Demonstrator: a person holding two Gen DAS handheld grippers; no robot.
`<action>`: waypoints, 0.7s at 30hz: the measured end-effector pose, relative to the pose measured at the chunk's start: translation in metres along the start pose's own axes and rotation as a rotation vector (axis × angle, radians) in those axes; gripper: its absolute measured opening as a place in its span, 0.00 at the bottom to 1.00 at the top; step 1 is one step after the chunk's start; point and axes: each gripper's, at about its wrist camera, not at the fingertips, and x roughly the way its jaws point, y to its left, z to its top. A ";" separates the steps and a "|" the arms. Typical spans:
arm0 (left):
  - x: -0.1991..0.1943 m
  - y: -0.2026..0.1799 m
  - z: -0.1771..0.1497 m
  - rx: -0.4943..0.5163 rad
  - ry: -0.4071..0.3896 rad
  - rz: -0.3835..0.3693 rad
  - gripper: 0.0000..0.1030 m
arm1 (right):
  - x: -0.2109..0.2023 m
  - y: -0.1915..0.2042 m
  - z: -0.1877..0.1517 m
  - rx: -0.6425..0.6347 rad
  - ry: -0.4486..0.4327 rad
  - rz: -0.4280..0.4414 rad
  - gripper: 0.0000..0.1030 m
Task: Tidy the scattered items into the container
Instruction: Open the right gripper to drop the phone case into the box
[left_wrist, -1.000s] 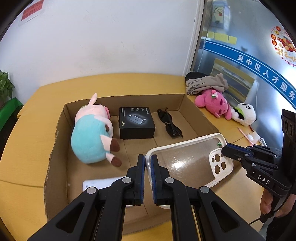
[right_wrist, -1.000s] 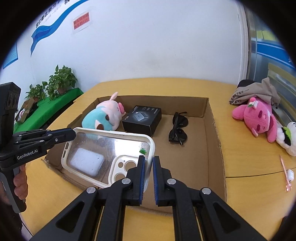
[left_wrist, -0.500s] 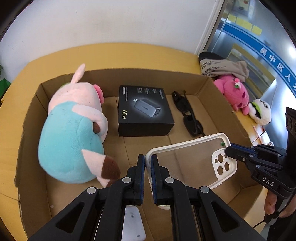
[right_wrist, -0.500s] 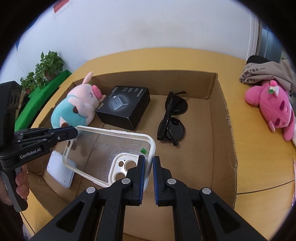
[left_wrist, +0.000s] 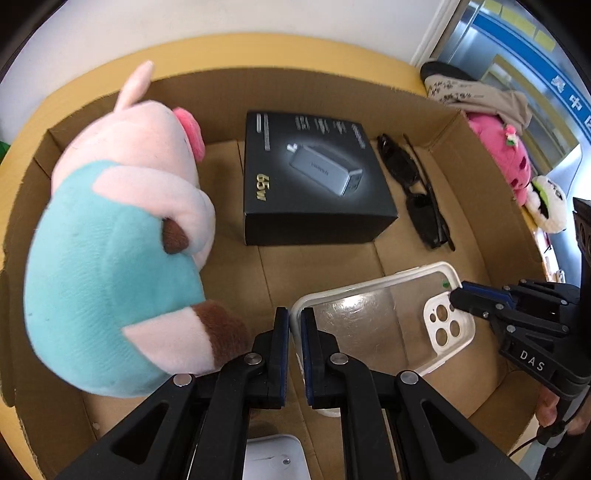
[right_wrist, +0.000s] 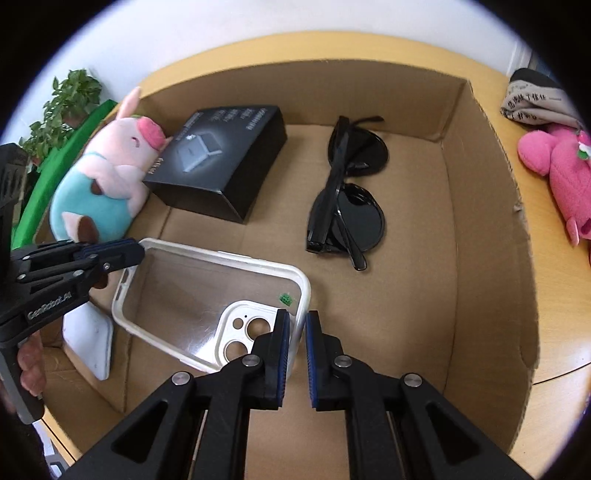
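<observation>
A clear phone case with a white rim hangs low inside the cardboard box. My left gripper is shut on its plain end; it also shows in the right wrist view. My right gripper pinches the camera-cutout end, jaws a little wider than before; it also shows in the left wrist view. In the box lie a pig plush, a black charger box, sunglasses and a white flat item.
Outside the box on the yellow table lie a pink plush, a panda plush and a grey cloth. Green plants stand at the far left.
Both grippers have carried the phone case forward and down into the box, close above its floor. The right gripper's jaws have parted slightly.
</observation>
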 end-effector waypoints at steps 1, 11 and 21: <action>0.004 0.001 -0.001 -0.006 0.022 -0.003 0.06 | 0.001 0.000 -0.001 0.003 -0.002 -0.003 0.08; -0.057 0.026 -0.021 -0.083 -0.173 -0.097 0.68 | -0.063 0.001 -0.039 -0.015 -0.262 0.019 0.57; -0.156 0.006 -0.158 0.021 -0.654 0.146 1.00 | -0.117 0.030 -0.158 -0.049 -0.598 -0.065 0.76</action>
